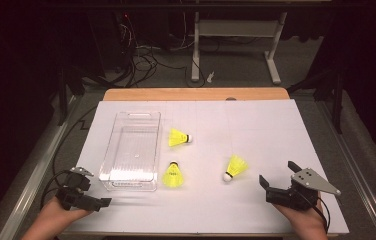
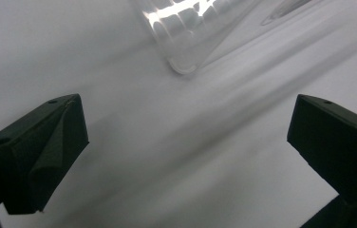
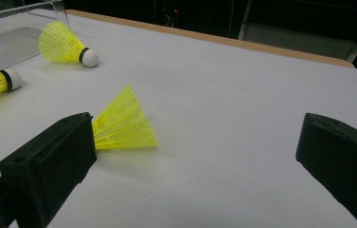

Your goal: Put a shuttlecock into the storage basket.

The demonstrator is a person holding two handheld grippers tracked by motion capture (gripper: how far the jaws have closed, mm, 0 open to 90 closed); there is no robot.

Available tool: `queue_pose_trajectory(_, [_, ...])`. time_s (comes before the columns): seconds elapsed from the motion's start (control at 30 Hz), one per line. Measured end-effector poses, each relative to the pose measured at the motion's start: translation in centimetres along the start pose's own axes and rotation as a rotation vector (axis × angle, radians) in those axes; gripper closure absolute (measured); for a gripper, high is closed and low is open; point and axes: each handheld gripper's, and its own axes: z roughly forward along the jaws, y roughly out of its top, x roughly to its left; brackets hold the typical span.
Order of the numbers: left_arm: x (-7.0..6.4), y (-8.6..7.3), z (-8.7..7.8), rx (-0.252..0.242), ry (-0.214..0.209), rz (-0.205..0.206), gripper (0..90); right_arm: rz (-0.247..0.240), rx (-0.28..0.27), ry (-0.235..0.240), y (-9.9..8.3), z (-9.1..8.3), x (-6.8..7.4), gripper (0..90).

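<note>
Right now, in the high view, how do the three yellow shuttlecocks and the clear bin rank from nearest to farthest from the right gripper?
Measured from the right gripper:
1. Right shuttlecock, just to its left, cork toward the person.
2. Middle shuttlecock, beside the bin's near corner.
3. Far shuttlecock, farther back, lying beside the bin's right wall.
4. Clear bin, at the left of the table.

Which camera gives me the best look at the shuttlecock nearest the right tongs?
The high view: the nearest shuttlecock lies whole there, white cork toward the person, just ahead of the open right tongs. The right gripper view shows its yellow skirt close up, with the cork hidden behind a jaw.
</note>
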Motion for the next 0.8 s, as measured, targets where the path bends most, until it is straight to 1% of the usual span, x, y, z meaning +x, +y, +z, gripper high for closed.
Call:
queue_pose_trajectory(0.07, [0.1, 0.1, -0.2, 0.020, -0.013, -0.011, 0.9, 0.017, -0.009, 0.008, 0.0, 0.1, -0.1, 0.0])
queue_pose_trajectory(0.1, [0.1, 0.2, -0.3, 0.029, -0.020, -0.018, 0.9, 0.017, -0.011, 0.006, 0.0, 0.1, -0.1, 0.0])
queue_pose_trajectory(0.17, [0.0, 0.3, -0.6, 0.051, -0.011, -0.016, 0.9, 0.019, -0.017, 0.002, 0.1, 0.0, -0.2, 0.0])
queue_pose_trajectory(0.23, [-0.2, 0.6, -0.8, 0.079, 0.013, 0.001, 0.9, 0.032, -0.019, 0.010, 0.0, -0.1, -0.3, 0.0])
queue_pose_trajectory(0.33, [-0.3, 1.0, -0.9, 0.129, 0.056, 0.021, 0.9, 0.033, -0.021, 0.011, -0.1, -0.2, -0.3, 0.0])
queue_pose_trajectory(0.37, [-0.3, 1.2, -1.0, 0.138, 0.066, 0.024, 0.9, 0.034, -0.020, 0.008, -0.1, -0.2, -0.3, 0.0])
queue_pose_trajectory(0.4, [-0.4, 1.4, -1.2, 0.157, 0.066, 0.033, 0.9, 0.026, -0.022, 0.004, -0.1, -0.3, -0.3, 0.0])
queue_pose_trajectory(0.43, [-0.4, 1.4, -1.2, 0.157, 0.066, 0.033, 0.9, 0.026, -0.022, 0.004, -0.1, -0.3, -0.3, 0.0])
queue_pose_trajectory(0.6, [-0.9, 1.8, -1.8, 0.194, 0.034, 0.050, 0.9, 0.019, -0.018, 0.005, -0.2, -0.3, -0.3, 0.0])
queue_pose_trajectory(0.73, [-1.1, 2.1, -2.3, 0.243, 0.014, 0.080, 0.9, 0.017, -0.014, 0.016, -0.3, -0.3, -0.2, 0.1])
queue_pose_trajectory(0.8, [-1.3, 2.2, -2.6, 0.244, 0.006, 0.087, 0.8, 0.019, -0.014, 0.022, -0.4, -0.3, -0.2, 0.1])
